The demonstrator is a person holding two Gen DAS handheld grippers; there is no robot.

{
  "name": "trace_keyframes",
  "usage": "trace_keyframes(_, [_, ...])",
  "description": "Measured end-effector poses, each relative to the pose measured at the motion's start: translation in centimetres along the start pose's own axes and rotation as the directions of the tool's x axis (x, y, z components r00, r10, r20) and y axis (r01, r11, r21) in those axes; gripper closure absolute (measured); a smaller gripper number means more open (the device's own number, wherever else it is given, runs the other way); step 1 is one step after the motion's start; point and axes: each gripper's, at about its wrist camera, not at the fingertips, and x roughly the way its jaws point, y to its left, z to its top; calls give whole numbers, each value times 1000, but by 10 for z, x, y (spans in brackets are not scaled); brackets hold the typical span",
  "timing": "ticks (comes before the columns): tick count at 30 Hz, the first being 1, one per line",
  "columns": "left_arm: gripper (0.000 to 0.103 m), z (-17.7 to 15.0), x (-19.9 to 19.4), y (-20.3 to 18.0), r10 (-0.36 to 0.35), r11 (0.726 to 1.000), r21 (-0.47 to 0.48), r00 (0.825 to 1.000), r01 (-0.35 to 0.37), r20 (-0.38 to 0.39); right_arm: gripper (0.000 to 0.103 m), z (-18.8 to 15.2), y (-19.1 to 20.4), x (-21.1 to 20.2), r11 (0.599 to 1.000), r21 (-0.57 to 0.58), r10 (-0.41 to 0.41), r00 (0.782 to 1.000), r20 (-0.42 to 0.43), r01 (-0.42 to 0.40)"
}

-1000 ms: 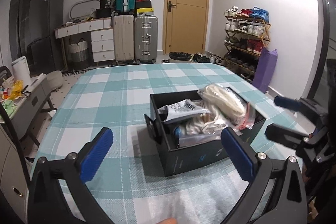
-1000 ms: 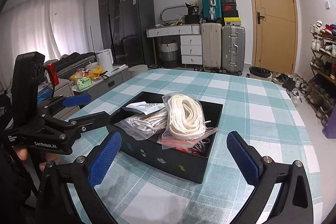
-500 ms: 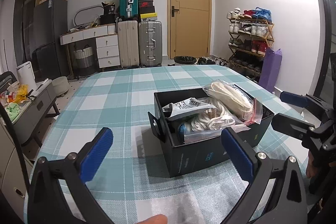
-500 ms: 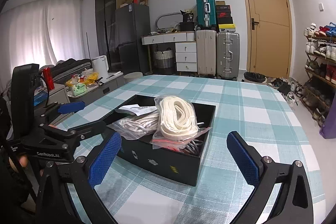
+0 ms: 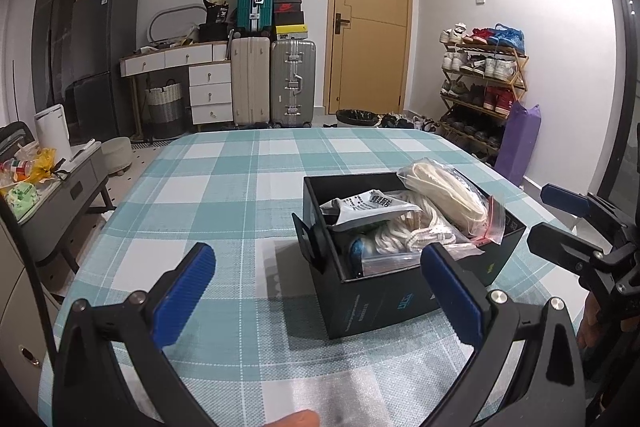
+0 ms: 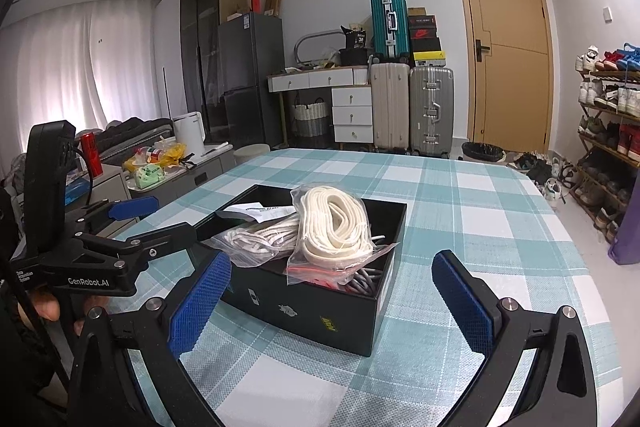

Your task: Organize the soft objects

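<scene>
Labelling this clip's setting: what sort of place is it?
Likely a lived-in home room: stacked suitcases by a door, a full shoe rack, and a table with a checked cloth.

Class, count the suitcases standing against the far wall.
3. A beige suitcase and a silver suitcase stand side by side on the floor; a teal suitcase stands on top. Others may be hidden.

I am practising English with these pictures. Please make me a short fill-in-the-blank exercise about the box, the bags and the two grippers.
1. The black cardboard box stands on a teal and white ____ tablecloth.
2. The clear plastic bag of flat cream cord lies ____ the box.
3. The left gripper and the right gripper both have their blue-padded fingers ____.
4. Each gripper holds ____.

Missing words: checked; in; open; nothing
</scene>
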Motion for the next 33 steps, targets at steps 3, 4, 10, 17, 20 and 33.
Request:
trace_keyframes(3, [0, 0, -1, 1, 3, 1000, 0, 1000, -3, 1, 1, 0, 0, -2, 1000, 2, -5, 1000, 12, 5])
trace_keyframes(4, [0, -1, -1, 1, 2, 1000, 1, 1000, -2, 2, 1, 0, 0, -3, 1000, 2, -6, 1000, 15, 6])
trace_keyframes(10, [0, -1, -1, 3, 3, 1000, 2, 1000, -3, 6, 1, 0, 0, -5, 1000, 1, -9, 1000, 22, 9])
trace_keyframes(17, [0, -1, -2, 4, 3, 1000, -3, 1000, -3, 3, 1, 0, 0, -6, 1000, 1, -10, 1000, 24, 10])
trace_keyframes(20, [0, -1, -2, 4, 3, 1000, -3, 1000, -3, 3, 1, 0, 0, -5, 1000, 2, -10, 1000, 23, 10])
trace_keyframes(33, [0, -1, -2, 5, 4, 1000, -4, 1000, -4, 4, 1, 0, 0, -6, 1000, 1, -9, 1000, 24, 9])
